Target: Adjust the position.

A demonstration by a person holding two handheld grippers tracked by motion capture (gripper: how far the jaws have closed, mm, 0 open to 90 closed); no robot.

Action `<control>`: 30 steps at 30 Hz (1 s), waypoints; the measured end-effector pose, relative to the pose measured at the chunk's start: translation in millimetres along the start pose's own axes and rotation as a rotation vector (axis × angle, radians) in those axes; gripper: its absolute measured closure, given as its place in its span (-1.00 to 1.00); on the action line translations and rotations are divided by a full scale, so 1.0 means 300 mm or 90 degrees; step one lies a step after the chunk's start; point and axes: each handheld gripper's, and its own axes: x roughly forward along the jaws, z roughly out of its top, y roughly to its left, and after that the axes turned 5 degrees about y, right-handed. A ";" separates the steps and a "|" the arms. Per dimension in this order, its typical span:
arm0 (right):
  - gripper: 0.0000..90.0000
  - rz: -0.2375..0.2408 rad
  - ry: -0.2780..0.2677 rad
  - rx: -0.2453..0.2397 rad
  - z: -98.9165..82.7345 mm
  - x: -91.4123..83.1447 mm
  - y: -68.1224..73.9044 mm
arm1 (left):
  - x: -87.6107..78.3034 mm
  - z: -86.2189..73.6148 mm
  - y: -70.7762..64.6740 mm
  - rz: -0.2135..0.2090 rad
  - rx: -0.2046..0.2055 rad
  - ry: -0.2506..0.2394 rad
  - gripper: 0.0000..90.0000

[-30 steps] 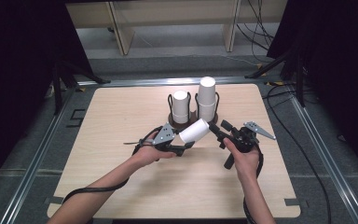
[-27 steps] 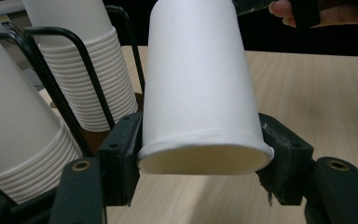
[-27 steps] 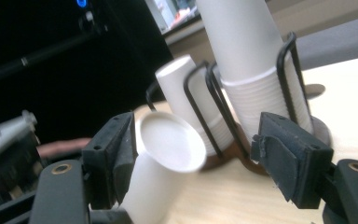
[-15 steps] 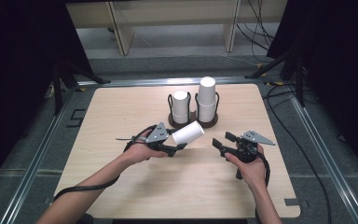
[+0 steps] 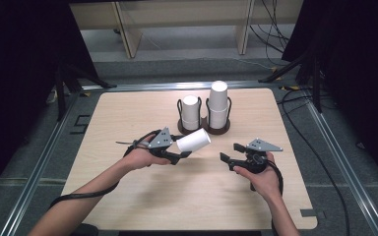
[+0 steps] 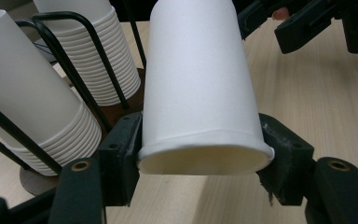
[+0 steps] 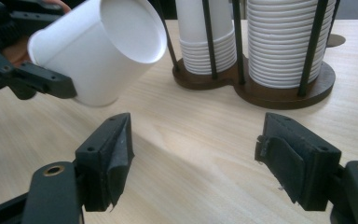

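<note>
Bench [image 5: 128, 196]: pale wood with rounded corners, standing on a grey floor inside a metal frame.
Cup holder [image 5: 216, 129]: dark double base with black wire uprights, near the middle of the far half of the bench, holding two stacks of white cups set upside down.
Taller stack [image 5: 218, 105]: in the holder's right bay, rising clear above the wires.
Shorter stack [image 5: 191, 112]: in the left bay, just beside the taller one.
Left gripper [image 5: 183, 153]: held in the left hand near the bench centre, its jaws closed on the single paper cup near its rim, one pad on each side of the wall.
Right gripper [image 5: 229, 156]: held in the right hand toward the right edge, jaws spread wide with nothing between them, aimed at the cup.
Paper cup [image 5: 193, 141]: white, tilted on its side above the bench, just in front of the holder.
</note>
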 end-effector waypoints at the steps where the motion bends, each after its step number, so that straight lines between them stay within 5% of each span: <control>1: -0.41 -0.005 -0.005 -0.003 -0.002 0.001 -0.002 | -0.003 0.003 0.001 0.003 0.005 0.003 -0.16; 12: -0.43 -0.014 0.017 -0.024 -0.017 0.006 -0.005 | -0.011 0.019 0.001 -0.017 0.023 0.035 -0.16; 26: -0.41 0.030 0.036 -0.033 -0.016 0.013 0.007 | -0.015 0.025 0.004 -0.054 0.068 0.076 -0.16; 27: -0.41 0.025 0.034 -0.053 -0.014 0.014 0.004 | -0.014 0.024 0.003 -0.056 0.067 0.077 -0.16; 30: -0.41 0.035 0.054 -0.037 -0.014 0.016 0.013 | -0.017 0.025 0.005 -0.070 0.084 0.096 -0.17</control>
